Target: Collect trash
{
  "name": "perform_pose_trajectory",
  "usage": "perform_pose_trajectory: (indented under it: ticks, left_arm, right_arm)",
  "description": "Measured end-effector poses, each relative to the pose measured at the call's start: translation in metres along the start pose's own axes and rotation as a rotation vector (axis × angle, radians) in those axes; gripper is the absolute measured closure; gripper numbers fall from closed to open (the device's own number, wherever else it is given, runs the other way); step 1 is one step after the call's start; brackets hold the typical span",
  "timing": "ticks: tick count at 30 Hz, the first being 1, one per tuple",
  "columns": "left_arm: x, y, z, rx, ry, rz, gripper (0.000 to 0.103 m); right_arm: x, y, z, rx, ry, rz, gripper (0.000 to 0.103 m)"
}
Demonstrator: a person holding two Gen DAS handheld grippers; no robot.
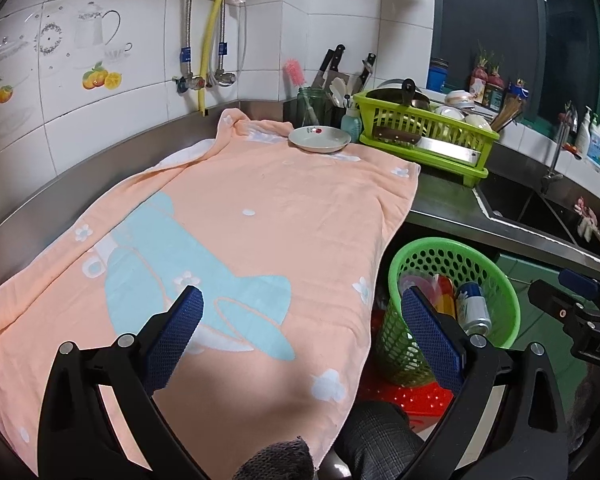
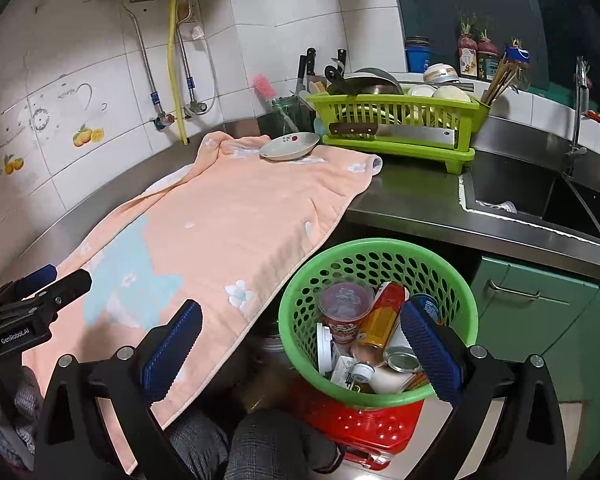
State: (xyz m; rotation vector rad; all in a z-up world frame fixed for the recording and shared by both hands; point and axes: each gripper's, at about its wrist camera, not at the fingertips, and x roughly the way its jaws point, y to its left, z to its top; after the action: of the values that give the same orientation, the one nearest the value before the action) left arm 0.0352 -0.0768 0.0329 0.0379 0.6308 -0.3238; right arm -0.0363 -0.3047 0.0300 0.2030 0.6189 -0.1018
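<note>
A round green trash basket [image 2: 296, 320] stands on a red stool [image 2: 364, 424] beside the counter. It holds several cans, a red-lidded cup [image 2: 345, 304], a yellow can [image 2: 380, 322] and small white containers. It also shows in the left wrist view [image 1: 496, 276], with a blue and white can [image 1: 474, 308] inside. My left gripper [image 1: 300, 336] is open and empty above the peach towel [image 1: 236, 216]. My right gripper [image 2: 300, 344] is open and empty above the towel's edge and the basket. No loose trash shows on the towel.
A small white plate [image 1: 319, 138] sits at the towel's far end. A green dish rack [image 1: 424, 136] with dishes and a cleaver stands behind it. A steel sink [image 2: 540, 196] is at the right. Green cabinet doors [image 2: 540, 312] are below.
</note>
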Motion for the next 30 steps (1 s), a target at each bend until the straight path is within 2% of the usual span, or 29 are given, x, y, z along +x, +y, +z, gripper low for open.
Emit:
perform_pose_trajectory:
  ticks: [30]
  left_arm:
    - [0.0045,0.0011,-0.0062,-0.005,0.019,-0.007,0.005]
  right_arm:
    - [0.0034,0.004,0.0001,0.008,0.008,0.015,0.007]
